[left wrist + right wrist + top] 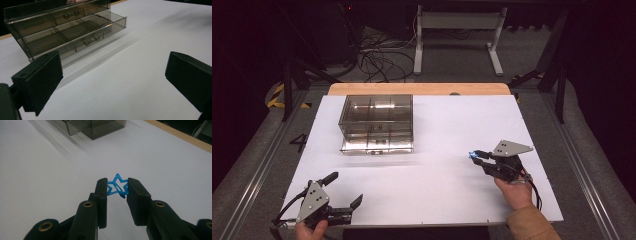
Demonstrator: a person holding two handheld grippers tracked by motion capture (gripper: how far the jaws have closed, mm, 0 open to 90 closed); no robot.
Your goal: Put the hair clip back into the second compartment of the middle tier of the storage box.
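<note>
The right gripper is closed on a blue star-shaped paper clip, which it holds just above the white table, at the right side and well apart from the smoky plastic drawer box. The left gripper, near the front left corner, has its jaws wide apart, with nothing between them.

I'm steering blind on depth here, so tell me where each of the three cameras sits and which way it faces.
High view: above the person's side, facing forward and down on the table; both hands, left gripper, right gripper.
Left gripper view: rides the left gripper, looking between wide-open jaws at the drawer box.
Right gripper view: rides the right gripper, jaws clamping a blue star clip.
Shared: the drawer box shows in all three.
</note>
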